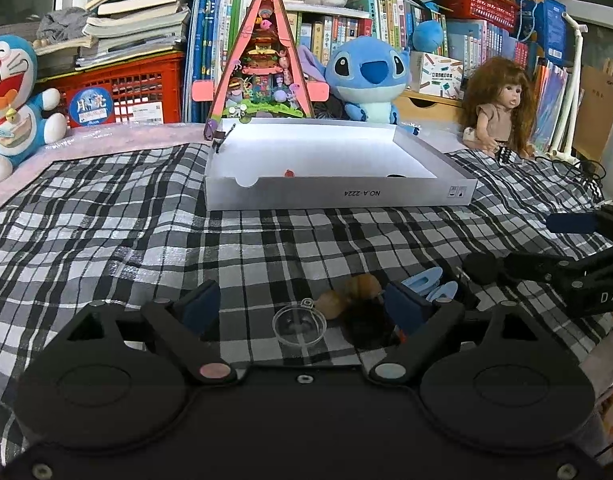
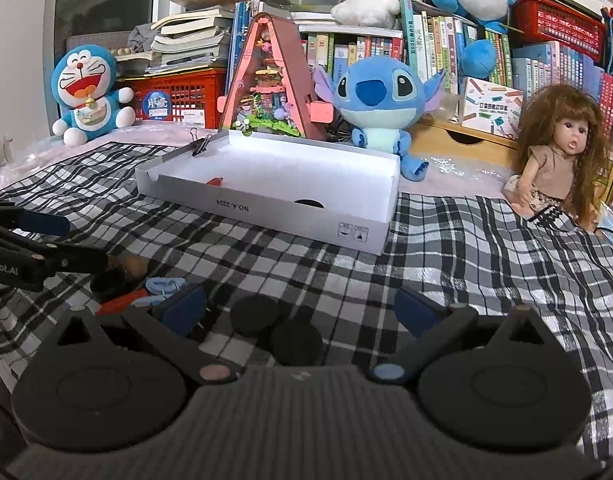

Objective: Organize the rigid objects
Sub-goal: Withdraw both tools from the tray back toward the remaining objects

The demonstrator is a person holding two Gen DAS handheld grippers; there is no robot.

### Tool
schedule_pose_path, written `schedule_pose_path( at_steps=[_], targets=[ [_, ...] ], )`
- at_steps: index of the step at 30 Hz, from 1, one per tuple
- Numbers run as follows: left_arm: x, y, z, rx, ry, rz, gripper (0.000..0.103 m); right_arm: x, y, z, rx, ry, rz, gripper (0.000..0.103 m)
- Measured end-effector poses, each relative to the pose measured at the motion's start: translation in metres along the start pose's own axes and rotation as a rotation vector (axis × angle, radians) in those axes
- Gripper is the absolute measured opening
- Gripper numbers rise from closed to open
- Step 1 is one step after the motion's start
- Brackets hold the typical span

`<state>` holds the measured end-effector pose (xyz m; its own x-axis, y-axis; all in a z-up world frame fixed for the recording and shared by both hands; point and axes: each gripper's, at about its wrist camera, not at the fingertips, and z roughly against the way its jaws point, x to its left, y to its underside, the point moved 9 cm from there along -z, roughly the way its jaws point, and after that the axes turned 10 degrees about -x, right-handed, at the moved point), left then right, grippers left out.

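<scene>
My left gripper point(image 1: 302, 306) is open low over the checked cloth. Between its fingers, untouched, lie a clear plastic half-dome point(image 1: 299, 326), tan nut-like pieces point(image 1: 348, 294) and a dark lump point(image 1: 366, 324). Pale blue clips point(image 1: 430, 284) lie just past its right finger. My right gripper point(image 2: 300, 310) is also open, with two black discs point(image 2: 254, 314) on the cloth between its fingers and free of the pads. Each gripper shows at the edge of the other's view: right gripper point(image 1: 528, 244), left gripper point(image 2: 84, 242). The blue clips point(image 2: 164, 284) and a red piece point(image 2: 118, 304) lie between the two.
An open white box point(image 1: 338, 196) stands ahead on the cloth, holding a small red item point(image 1: 289, 173) and a black one point(image 1: 395, 176), with a binder clip point(image 2: 200, 142) on its far left corner. Plush toys, a pink model house point(image 1: 262, 60), a doll point(image 2: 558, 160) and bookshelves line the back.
</scene>
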<state>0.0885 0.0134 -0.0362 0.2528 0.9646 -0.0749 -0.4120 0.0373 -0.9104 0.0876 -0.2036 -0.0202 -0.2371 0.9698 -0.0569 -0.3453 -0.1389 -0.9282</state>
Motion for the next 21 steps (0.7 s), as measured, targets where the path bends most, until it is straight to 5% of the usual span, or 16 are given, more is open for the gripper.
schedule_pose_path(
  at_steps=[9,21],
  targets=[
    [-0.005,0.007,0.011,-0.033,0.005,-0.041,0.079,0.001,0.01,0.007,-0.007,0.005,0.021,0.097],
    [-0.003,0.012,0.024,-0.056,-0.006,-0.053,0.054,0.008,0.015,0.012,-0.023,-0.015,0.024,0.08]
  ],
)
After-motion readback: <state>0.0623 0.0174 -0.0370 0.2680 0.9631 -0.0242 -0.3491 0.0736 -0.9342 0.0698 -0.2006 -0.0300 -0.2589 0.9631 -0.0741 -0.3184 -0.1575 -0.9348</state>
